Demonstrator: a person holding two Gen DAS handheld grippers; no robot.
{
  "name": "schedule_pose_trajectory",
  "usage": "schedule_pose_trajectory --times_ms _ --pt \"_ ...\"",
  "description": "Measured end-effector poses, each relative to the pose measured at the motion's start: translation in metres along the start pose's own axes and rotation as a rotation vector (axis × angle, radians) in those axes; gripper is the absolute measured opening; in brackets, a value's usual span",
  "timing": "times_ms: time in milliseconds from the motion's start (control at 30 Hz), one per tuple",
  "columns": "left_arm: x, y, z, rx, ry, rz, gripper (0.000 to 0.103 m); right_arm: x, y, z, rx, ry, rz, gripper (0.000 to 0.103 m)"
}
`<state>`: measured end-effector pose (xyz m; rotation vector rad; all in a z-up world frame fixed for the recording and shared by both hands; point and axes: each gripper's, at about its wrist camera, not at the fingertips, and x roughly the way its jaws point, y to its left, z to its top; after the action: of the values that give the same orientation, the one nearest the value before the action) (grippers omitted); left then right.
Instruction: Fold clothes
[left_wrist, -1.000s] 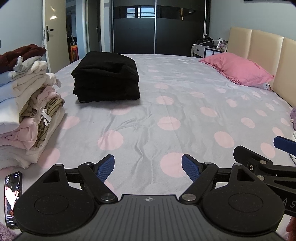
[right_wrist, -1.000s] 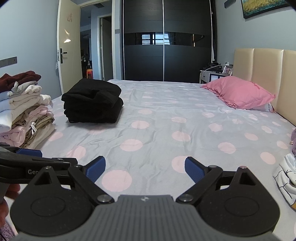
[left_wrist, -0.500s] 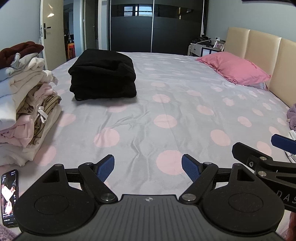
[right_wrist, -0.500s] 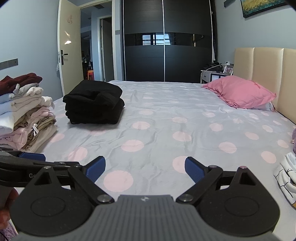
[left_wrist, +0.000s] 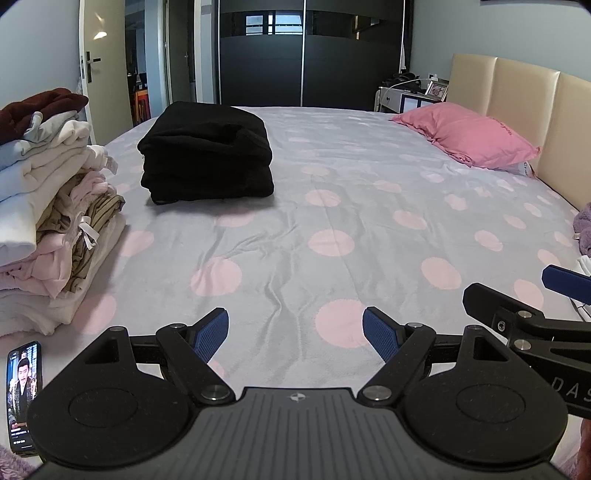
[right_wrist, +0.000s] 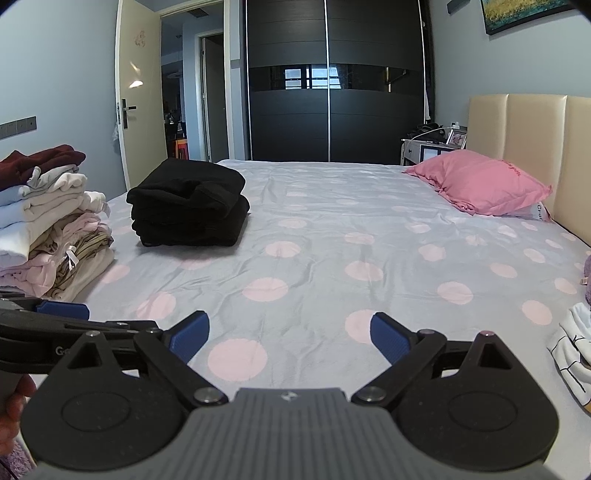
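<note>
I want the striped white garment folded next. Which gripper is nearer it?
Right. The right gripper has the striped white garment just to its right; the left gripper sits farther left.

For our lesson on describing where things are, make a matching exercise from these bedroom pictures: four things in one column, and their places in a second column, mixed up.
Things:
1. pink pillow
2. black folded pile
3. phone
4. tall stack of pale clothes

Places:
A. on the bed's left edge, a dark red garment on top
B. beside the beige headboard
C. flat at the near left corner, screen lit
D. alone on the spotted sheet, toward the far left

Pairs: 1-B, 2-D, 3-C, 4-A
</note>
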<state>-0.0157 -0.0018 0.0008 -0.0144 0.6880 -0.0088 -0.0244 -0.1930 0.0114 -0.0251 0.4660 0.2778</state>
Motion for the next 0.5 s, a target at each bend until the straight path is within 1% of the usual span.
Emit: schedule_pose_trajectory --times_ms 500 --pt "0.0024 0.0018 0.0042 -0.001 0.015 -0.002 0.080 -0.0013 0.0013 -0.0025 -0.004 0.000 0.005 0.095"
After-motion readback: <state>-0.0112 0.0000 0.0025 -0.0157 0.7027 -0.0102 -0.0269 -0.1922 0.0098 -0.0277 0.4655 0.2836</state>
